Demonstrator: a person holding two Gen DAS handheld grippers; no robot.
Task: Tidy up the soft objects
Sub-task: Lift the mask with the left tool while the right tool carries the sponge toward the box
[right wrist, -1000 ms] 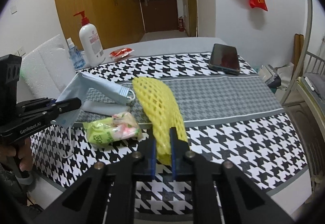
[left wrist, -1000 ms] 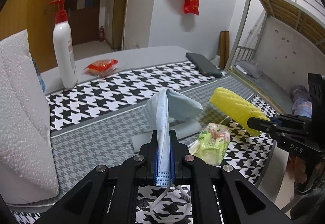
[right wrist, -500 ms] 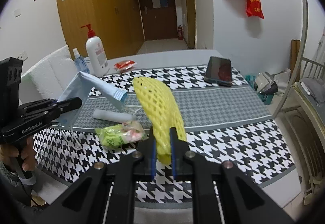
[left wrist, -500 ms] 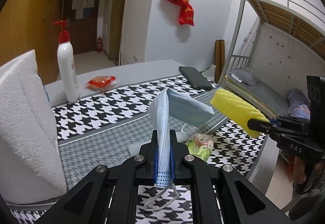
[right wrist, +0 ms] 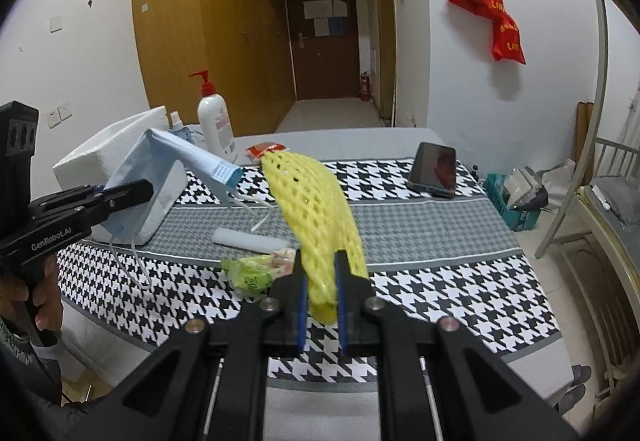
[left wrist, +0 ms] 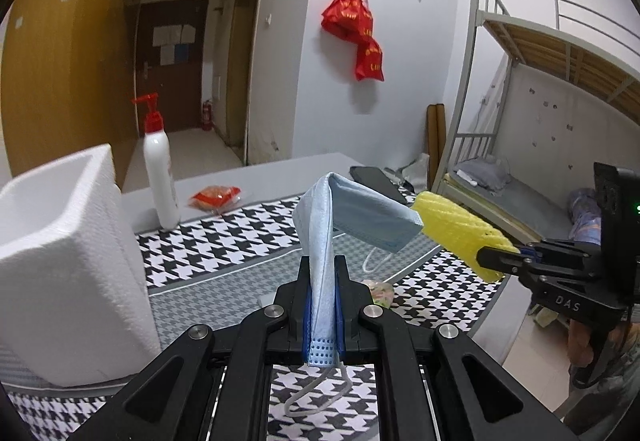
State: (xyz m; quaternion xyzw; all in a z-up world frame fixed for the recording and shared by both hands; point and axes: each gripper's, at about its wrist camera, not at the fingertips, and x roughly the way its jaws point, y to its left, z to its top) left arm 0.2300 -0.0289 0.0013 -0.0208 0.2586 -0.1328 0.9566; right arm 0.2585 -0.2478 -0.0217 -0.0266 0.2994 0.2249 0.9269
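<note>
A light blue face mask (left wrist: 340,217) hangs folded above the table, pinched by my left gripper (left wrist: 323,281), which is shut on it; its ear loop dangles below. The right wrist view shows the same mask (right wrist: 160,165) and left gripper (right wrist: 132,193) at left. My right gripper (right wrist: 322,273) is shut on a yellow foam net sleeve (right wrist: 316,209), held up over the table. In the left wrist view that sleeve (left wrist: 456,233) sticks out of the right gripper (left wrist: 492,257) at right. A green snack packet (right wrist: 256,269) and a white foam tube (right wrist: 248,239) lie on the houndstooth tablecloth (right wrist: 440,281).
A white foam box (left wrist: 60,261) stands at the table's left. Behind it are a pump bottle (left wrist: 160,177) with a red top, a red packet (left wrist: 214,195) and a dark phone (right wrist: 434,169). A bunk bed (left wrist: 540,101) stands to the right. A hand (right wrist: 36,301) grips the left handle.
Both grippers have risen and drawn back from the table with the mask and the yellow sleeve still held. The foam box's open top has come into view.
</note>
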